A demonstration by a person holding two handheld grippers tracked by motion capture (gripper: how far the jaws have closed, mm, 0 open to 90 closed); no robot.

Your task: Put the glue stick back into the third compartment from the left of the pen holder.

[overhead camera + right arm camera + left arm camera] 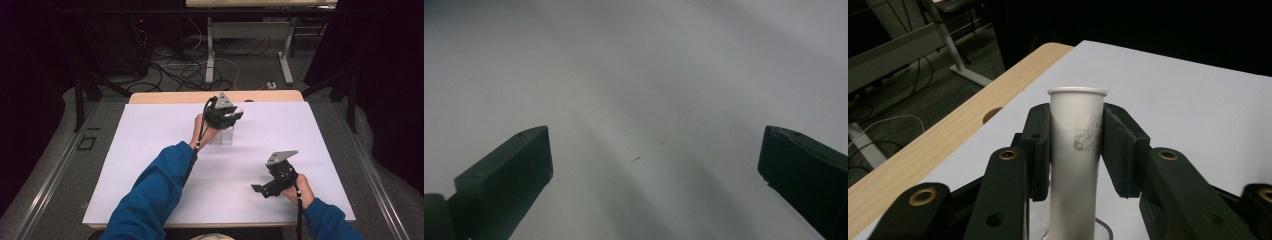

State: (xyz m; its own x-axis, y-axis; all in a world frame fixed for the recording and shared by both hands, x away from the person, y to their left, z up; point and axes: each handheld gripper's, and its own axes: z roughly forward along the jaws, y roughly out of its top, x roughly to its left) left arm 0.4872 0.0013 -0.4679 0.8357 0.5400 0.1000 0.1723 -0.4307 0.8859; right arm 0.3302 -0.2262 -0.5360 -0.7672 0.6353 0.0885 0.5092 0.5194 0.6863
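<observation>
Pads of the left tool (1077, 145) are pressing a white tube (1075, 165) standing upright. The right tool (654, 165) is hanging wide apart, gripping nothing, over the white surface (674, 75).

This looks like a lab or test room set up for recording. The worktop (150, 165) is a wooden board under a plain white sheet, ringed by black curtains (30, 75). Loose cables (185, 70) sprawl over the grey carpet floor (250, 70) behind it, near the metal legs of another desk (210, 55). Black frame struts (79, 100) stand at the sides.
</observation>
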